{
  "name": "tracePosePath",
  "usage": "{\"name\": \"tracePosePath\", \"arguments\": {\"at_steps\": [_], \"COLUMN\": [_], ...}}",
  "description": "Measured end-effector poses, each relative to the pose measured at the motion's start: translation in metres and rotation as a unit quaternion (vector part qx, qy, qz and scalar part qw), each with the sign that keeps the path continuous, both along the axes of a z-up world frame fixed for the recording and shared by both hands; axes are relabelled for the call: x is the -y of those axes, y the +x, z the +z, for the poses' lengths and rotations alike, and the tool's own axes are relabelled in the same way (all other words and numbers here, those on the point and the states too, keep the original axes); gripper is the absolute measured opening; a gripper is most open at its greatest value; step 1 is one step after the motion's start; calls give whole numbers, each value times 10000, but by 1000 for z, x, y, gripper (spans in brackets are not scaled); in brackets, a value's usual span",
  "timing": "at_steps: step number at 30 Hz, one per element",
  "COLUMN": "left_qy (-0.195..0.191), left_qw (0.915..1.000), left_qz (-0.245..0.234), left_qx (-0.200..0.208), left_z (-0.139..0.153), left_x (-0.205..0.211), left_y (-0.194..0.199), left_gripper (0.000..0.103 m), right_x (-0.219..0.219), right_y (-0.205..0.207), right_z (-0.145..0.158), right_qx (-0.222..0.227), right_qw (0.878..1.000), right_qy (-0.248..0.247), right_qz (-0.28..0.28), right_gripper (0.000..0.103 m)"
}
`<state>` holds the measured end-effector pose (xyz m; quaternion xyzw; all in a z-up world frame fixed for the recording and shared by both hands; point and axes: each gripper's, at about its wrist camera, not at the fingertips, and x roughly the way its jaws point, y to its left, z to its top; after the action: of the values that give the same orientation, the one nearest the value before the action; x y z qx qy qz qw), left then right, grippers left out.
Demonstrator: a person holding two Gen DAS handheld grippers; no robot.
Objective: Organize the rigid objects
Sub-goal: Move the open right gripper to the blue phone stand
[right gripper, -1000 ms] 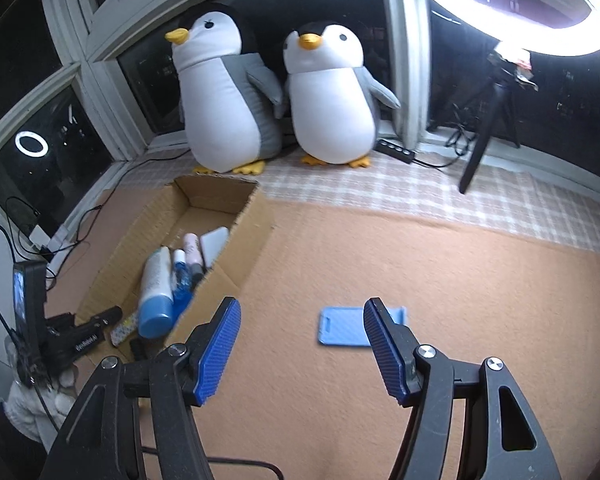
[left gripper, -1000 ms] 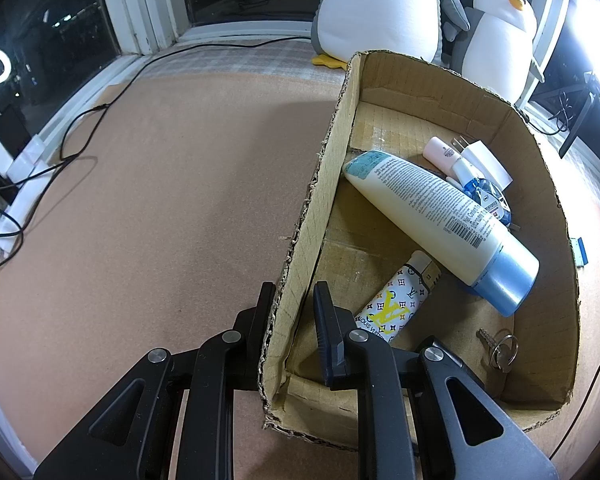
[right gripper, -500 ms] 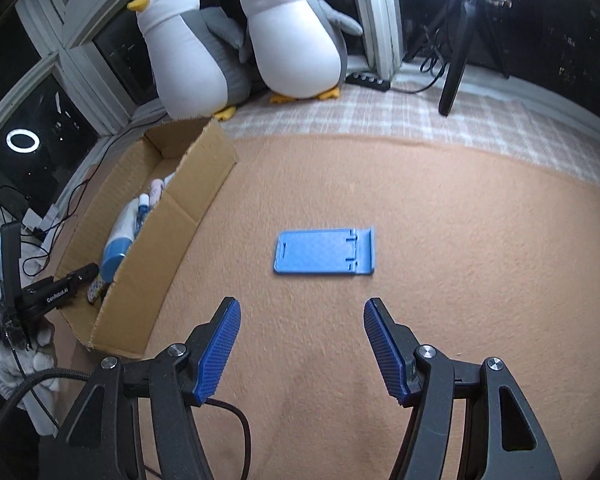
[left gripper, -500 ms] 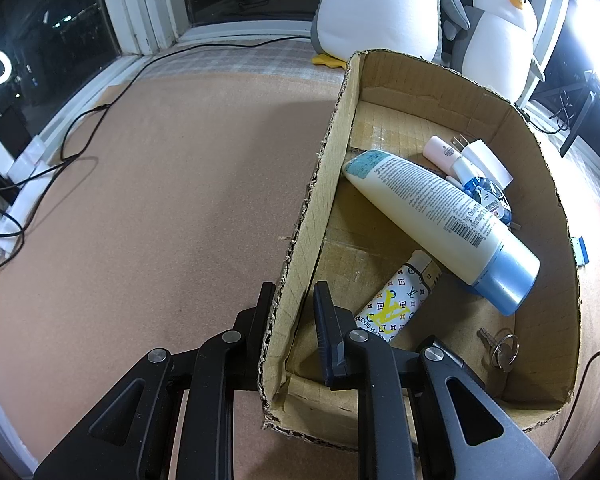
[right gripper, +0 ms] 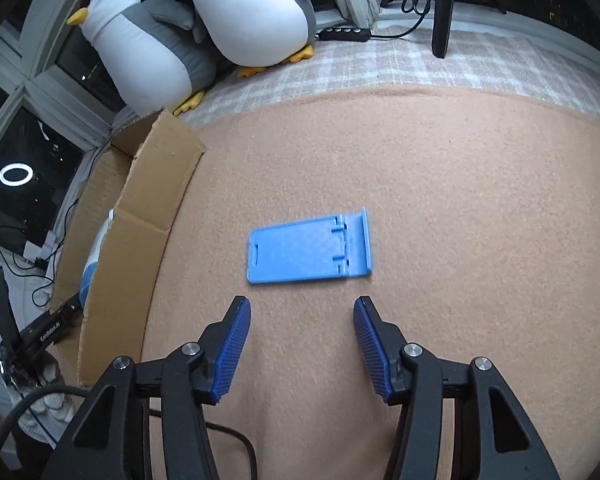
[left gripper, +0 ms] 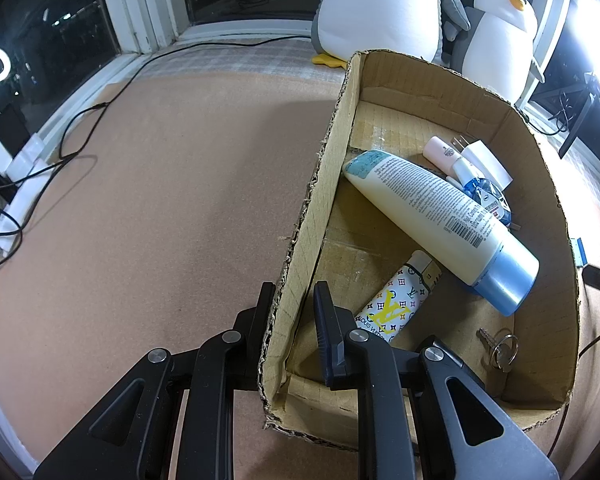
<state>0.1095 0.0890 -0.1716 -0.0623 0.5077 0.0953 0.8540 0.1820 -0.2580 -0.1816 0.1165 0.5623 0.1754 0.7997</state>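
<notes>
Blue plastic phone stand, flat rect. w/ raised lip, lies on tan felt mat just ahead of right gripper, whose ribbed blue jaws have just been closing, nothing between them. Left gripper clenched on corrugated wall of cardboard box holding lotion bottle. Plush penguins by dark window

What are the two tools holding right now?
The left tool pinches the cardboard box by its side wall. The right tool holds nothing.
</notes>
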Motion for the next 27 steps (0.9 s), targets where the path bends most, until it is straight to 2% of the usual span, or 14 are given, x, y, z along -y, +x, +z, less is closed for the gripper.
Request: {"name": "tracePosePath", "arguments": {"at_steps": [11, 17, 22, 27], "left_qy": [-40, -31, -31, -12], "left_qw": [10000, 10000, 10000, 10000], "left_qz": [19, 12, 18, 10], "left_qx": [0, -6, -4, -3], "left_z": [-1, -1, -2, -2], "left_x": [-1, -1, 0, 1], "left_y": [1, 1, 2, 1], "left_gripper": [17, 17, 17, 17], "right_x": [-20, -48, -74, -88], "right_y": [39, 54, 51, 33], "right_z": [1, 2, 7, 5], "right_qx": [64, 187, 397, 562], "right_qw": [9999, 9993, 9967, 9913], "right_qy": [-122, -186, -545, -1115], "right_qz": [25, 267, 445, 426], "right_gripper": [50, 50, 50, 50]}}
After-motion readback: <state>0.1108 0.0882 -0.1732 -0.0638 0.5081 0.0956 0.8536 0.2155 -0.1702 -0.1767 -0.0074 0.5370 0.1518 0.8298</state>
